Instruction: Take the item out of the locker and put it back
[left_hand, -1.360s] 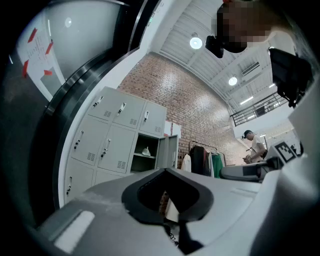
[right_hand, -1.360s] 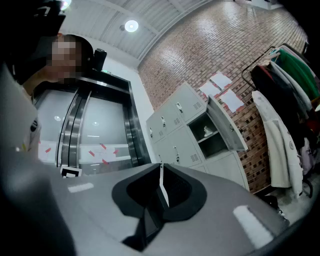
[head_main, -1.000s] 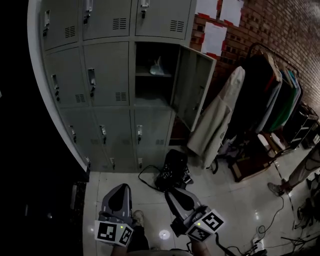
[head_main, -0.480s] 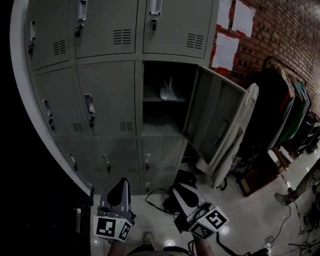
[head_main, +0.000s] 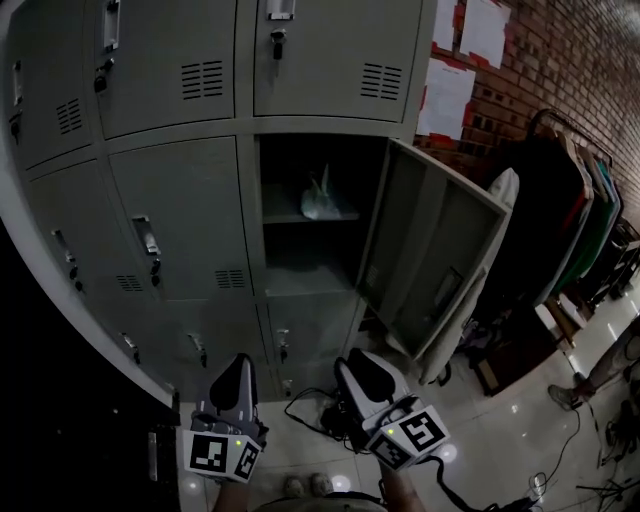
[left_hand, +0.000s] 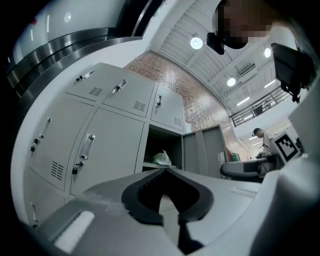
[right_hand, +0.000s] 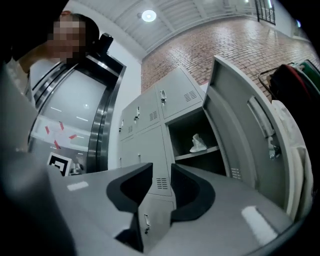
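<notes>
Holding both tools low in the head view, we have the left gripper with its jaws together, and the right gripper, its jaws just opening, apart on nothing. The white bag lies on the open locker's shelf, centre frame. Only the gripper views show the ceiling lamps; only the head view shows the tiled floor.

White bag on locker shelf

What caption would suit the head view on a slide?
Left gripper and right gripper face an open locker holding a white bag.
</notes>
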